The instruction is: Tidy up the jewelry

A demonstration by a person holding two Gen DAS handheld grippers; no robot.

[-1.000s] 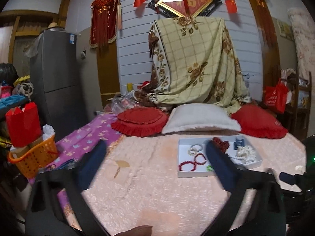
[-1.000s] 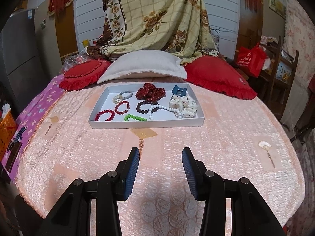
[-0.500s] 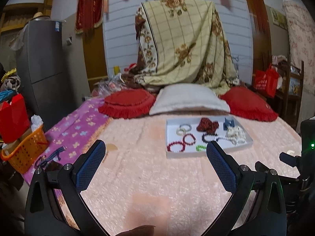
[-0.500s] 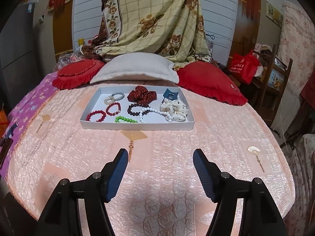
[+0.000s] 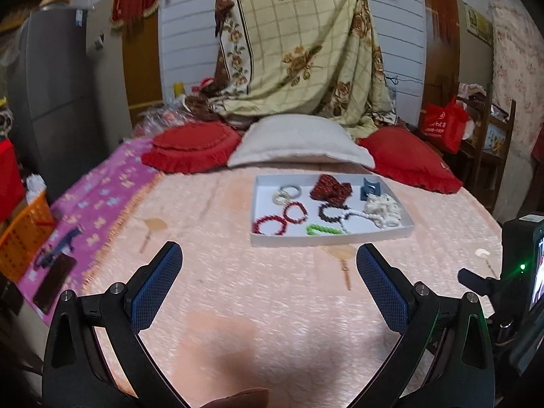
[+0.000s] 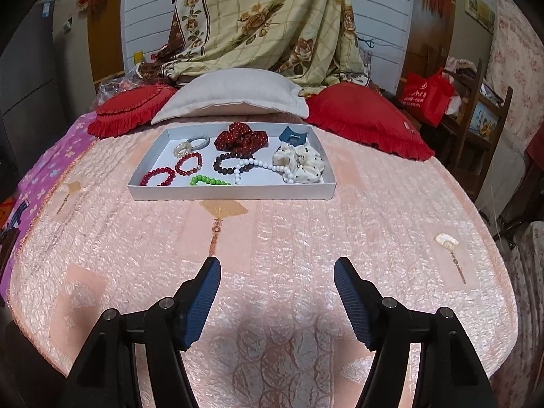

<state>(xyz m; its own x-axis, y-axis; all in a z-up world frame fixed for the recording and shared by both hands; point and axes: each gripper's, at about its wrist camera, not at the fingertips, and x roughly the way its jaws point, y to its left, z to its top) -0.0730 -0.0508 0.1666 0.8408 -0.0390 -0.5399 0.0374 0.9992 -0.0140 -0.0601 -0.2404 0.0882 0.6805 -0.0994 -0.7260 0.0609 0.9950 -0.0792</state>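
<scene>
Behind the tray's (image 6: 231, 192) near wall the green bracelet (image 6: 209, 180) half-hides; both tools (image 5: 268, 289) (image 6: 277, 292) gape, empty.

Dim indoor light, slight motion blur, fisheye-warped dark corners.

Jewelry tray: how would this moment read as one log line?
tray: on bed, untouched | left hand-held gripper: open, empty | right hand-held gripper: open, empty
</scene>
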